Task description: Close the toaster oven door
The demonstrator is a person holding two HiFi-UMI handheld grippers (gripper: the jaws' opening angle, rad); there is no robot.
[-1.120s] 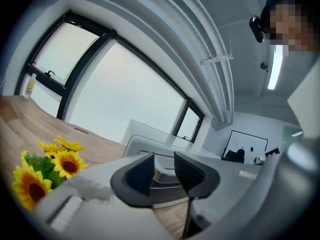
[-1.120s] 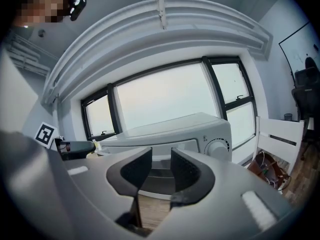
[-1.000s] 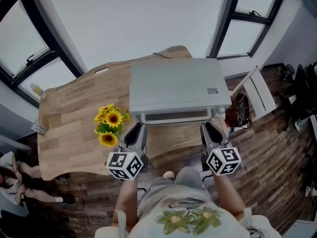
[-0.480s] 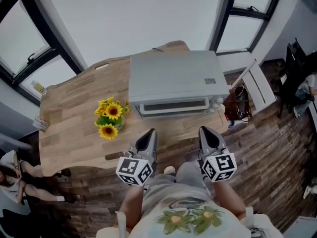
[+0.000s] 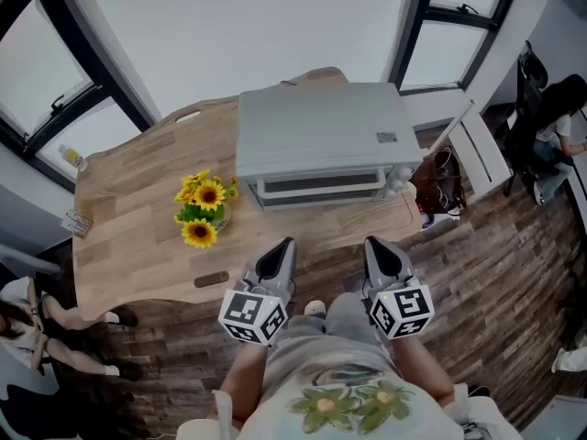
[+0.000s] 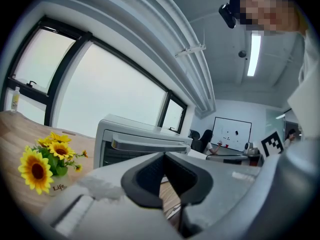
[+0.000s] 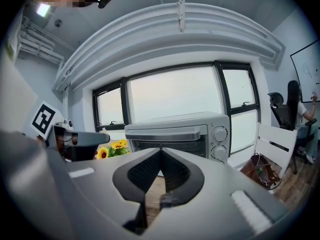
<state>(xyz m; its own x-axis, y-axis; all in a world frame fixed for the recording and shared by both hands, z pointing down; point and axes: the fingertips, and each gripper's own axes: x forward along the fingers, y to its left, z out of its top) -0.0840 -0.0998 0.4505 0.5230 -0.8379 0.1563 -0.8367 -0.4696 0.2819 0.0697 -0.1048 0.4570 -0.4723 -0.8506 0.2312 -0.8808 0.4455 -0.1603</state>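
A silver toaster oven (image 5: 316, 140) stands on the wooden table (image 5: 138, 236), its glass door upright and shut under the long handle (image 5: 321, 174). It also shows in the left gripper view as the toaster oven (image 6: 135, 141) and in the right gripper view as the toaster oven (image 7: 185, 134), with two knobs at its right. My left gripper (image 5: 280, 250) and right gripper (image 5: 378, 247) are both shut and empty. They hover off the table's front edge, well short of the oven, side by side.
A small pot of sunflowers (image 5: 202, 214) sits left of the oven, and a dark flat object (image 5: 212, 280) lies near the table's front edge. A white folding chair (image 5: 477, 149) and a brown bag (image 5: 431, 191) stand to the right. People sit at the far right and bottom left.
Both grippers pulled back from the oven front toward my body and their jaws came together. The oven door, seen tilted out a second ago, now stands shut.
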